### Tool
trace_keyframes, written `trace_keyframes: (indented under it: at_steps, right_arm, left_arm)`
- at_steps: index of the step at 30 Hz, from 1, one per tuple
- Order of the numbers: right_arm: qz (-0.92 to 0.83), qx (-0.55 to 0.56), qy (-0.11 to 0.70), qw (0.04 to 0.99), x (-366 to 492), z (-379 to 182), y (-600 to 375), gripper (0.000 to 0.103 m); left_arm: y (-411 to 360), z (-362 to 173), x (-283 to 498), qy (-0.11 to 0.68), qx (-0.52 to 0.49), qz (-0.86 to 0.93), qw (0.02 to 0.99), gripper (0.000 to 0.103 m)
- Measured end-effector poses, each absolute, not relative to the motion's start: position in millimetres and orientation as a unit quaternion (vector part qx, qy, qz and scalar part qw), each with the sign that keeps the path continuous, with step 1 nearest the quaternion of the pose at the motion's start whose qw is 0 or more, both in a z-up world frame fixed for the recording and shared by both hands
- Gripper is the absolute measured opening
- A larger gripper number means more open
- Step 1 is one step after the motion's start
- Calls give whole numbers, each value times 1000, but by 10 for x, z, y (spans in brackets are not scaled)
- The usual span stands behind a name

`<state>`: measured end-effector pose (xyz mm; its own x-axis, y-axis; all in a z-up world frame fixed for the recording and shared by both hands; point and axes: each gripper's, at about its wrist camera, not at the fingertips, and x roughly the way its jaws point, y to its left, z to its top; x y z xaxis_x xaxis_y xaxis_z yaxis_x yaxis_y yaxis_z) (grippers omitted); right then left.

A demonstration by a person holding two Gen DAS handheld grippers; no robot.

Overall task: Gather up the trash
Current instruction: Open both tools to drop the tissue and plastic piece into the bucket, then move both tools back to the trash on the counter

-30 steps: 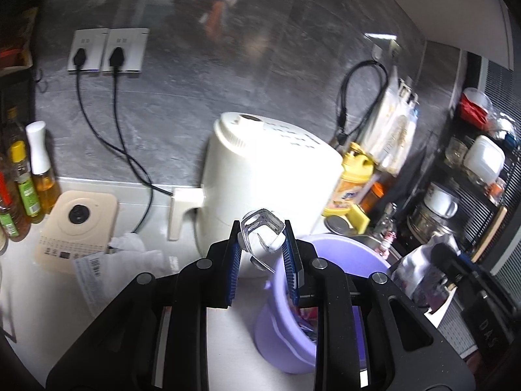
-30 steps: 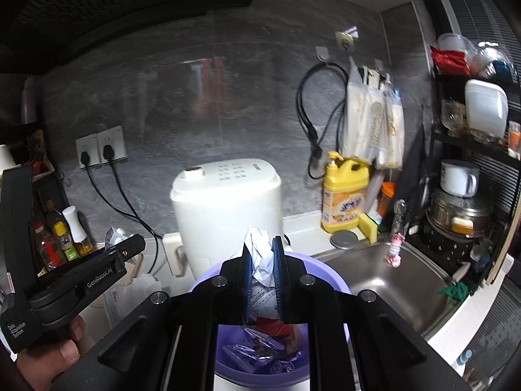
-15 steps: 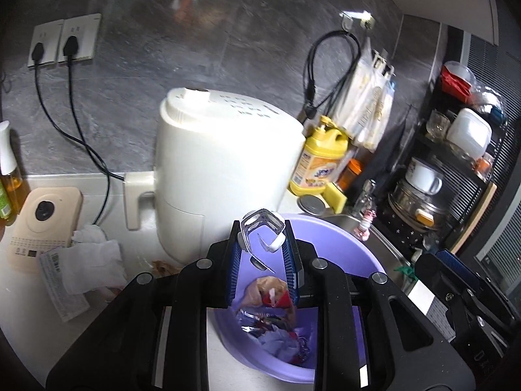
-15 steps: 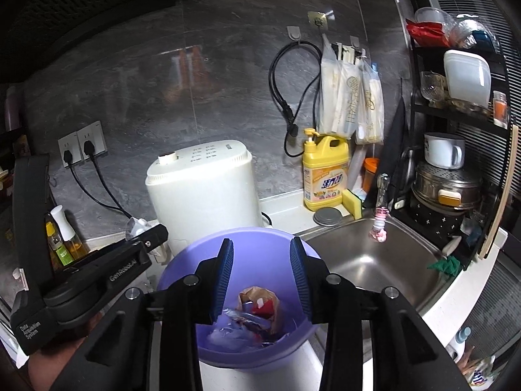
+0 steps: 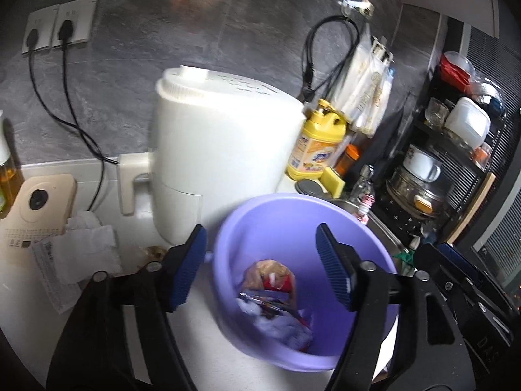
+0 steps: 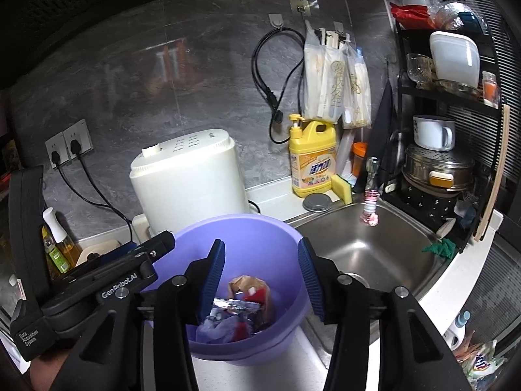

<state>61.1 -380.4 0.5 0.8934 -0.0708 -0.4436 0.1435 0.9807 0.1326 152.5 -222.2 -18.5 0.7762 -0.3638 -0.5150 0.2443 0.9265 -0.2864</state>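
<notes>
A purple plastic bin (image 5: 276, 224) stands on the white counter below both grippers; it is also in the right wrist view (image 6: 257, 231). Wrappers, a brown paper bag and crumpled tissue (image 5: 270, 293) lie at its bottom (image 6: 241, 306). My left gripper (image 5: 260, 244) hangs over the bin's left rim, its jaws opening with nothing between them. Over the bin's middle, the jaws of my right gripper (image 6: 260, 251) are opening too and hold nothing. A crumpled white tissue (image 5: 91, 238) and a printed receipt (image 5: 55, 277) lie on the counter left of the bin.
A white appliance (image 5: 221, 150) stands right behind the bin, its cords running to wall sockets (image 5: 58, 29). A yellow detergent bottle (image 6: 312, 163), a steel sink (image 6: 368, 251) and a black dish rack (image 6: 449, 169) are to the right. Oil bottles (image 6: 57, 244) stand at the left.
The left gripper let go of a clear plastic piece and the right let go of crumpled white paper. Both jaws spread apart, and both grippers sank closer over the bin.
</notes>
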Motion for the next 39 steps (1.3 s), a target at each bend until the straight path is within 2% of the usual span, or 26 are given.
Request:
trace_keyframes:
  at_steps: [4, 9, 14, 17, 21, 39]
  right_arm:
    - [-32, 77, 223, 971, 672, 2, -3666, 50]
    - [6, 77, 225, 971, 787, -39, -3454, 58]
    - [45, 64, 231, 970, 906, -53, -3189, 61]
    - [60, 55, 226, 971, 916, -42, -3034, 69]
    - [75, 41, 224, 971, 934, -54, -2850, 74]
    - [131, 6, 237, 962, 1035, -294, -2128, 82]
  left_arm:
    - [-2009, -184, 1485, 289, -105, -136, 942, 79]
    - [-1702, -159, 1436, 284, -102, -91, 949, 86]
    - [-1331, -148, 1358, 278, -118, -40, 952, 90]
    - [-1135, -145, 1309, 276, -123, -16, 953, 91]
    - [-890, -156, 1228, 272, -132, 12, 953, 93]
    - [-134, -413, 994, 286, -152, 92, 941, 94]
